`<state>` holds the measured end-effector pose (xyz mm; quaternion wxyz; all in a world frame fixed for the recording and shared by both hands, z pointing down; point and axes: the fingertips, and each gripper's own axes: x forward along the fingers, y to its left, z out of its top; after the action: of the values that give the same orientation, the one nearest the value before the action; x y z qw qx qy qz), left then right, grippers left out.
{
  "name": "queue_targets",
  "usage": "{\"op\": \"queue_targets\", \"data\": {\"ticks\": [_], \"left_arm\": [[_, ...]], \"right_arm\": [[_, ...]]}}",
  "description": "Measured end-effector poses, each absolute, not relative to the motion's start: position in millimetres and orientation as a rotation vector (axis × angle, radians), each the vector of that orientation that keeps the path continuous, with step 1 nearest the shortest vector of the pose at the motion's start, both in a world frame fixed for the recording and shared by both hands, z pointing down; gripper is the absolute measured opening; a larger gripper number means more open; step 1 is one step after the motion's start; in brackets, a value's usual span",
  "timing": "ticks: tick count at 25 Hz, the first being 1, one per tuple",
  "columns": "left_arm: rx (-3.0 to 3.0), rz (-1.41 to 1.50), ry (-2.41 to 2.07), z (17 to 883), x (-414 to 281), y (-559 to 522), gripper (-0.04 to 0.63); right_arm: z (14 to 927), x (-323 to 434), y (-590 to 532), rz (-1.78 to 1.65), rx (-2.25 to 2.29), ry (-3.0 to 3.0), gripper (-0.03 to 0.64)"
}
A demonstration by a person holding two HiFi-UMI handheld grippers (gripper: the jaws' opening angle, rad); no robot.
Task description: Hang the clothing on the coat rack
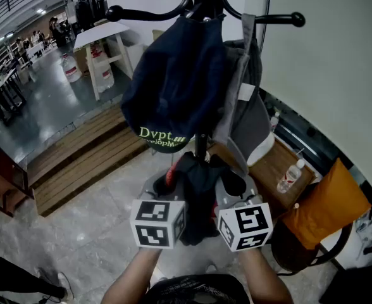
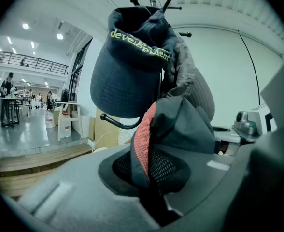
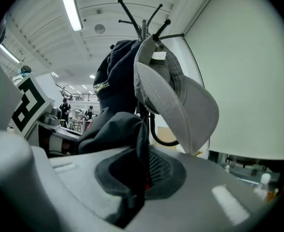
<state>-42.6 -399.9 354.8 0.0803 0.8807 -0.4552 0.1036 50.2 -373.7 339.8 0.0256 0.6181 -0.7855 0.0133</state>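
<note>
The black coat rack (image 1: 200,143) stands straight ahead with a navy cap (image 1: 173,81) and a grey cap (image 1: 246,106) hanging from its top hooks. Below them both grippers hold one dark garment (image 1: 198,189) with a red mesh strip. My left gripper (image 1: 168,181) is shut on its left side, and the right gripper (image 1: 231,183) on its right side. In the left gripper view the garment (image 2: 180,124) rises from the closed left gripper (image 2: 149,178), under the navy cap (image 2: 127,76). In the right gripper view the garment (image 3: 113,134) is pinched in the right gripper (image 3: 137,178), beside the grey cap (image 3: 180,95).
A wooden stool (image 1: 268,170) with a plastic bottle (image 1: 291,176) stands right of the rack, and an orange cushion (image 1: 325,204) lies on a chair beyond it. A pale wall (image 1: 338,75) runs close on the right. A wooden step (image 1: 78,157) lies to the left.
</note>
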Motion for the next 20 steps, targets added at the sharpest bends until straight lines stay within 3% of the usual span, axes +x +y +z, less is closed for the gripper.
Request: {"op": "queue_targets", "data": {"ticks": [20], "left_arm": [[2.619, 0.318, -1.355, 366.6, -33.5, -415.0, 0.032]], "right_arm": [[350.8, 55.9, -389.2, 0.078, 1.903, -2.421, 0.02]]}}
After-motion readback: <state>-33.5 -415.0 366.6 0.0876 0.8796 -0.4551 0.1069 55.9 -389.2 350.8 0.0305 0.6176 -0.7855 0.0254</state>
